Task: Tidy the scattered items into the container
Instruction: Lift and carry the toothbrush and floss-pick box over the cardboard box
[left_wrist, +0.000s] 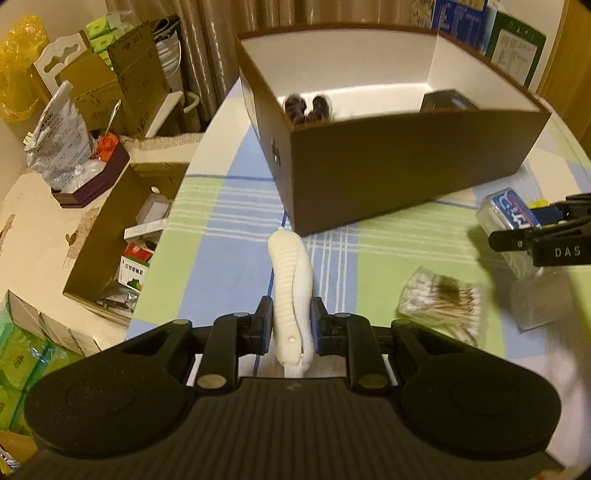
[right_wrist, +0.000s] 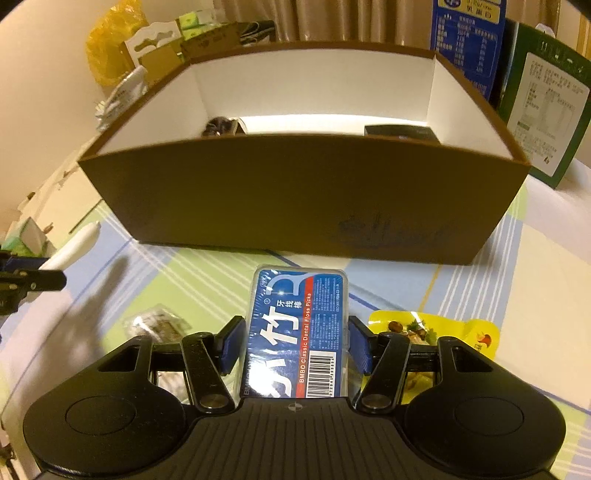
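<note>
I am pinching the white ribbed handle (left_wrist: 291, 295) in my left gripper (left_wrist: 291, 325); it looks light and stiff. My right gripper (right_wrist: 293, 347) fingers are clamping the floss pick box (right_wrist: 295, 332) across its slick sides, so I am gripping mid-body.

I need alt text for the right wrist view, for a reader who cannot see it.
The right gripper clamps a blue box of dental floss picks above a checked tablecloth. Ahead stands an open brown cardboard box, white inside; a yellow snack packet lies beside the gripper.

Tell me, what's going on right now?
Left hand-held gripper shut on white clip. Right hand-held gripper shut on floss-pick case. Brown box ahead, path clear.
</note>
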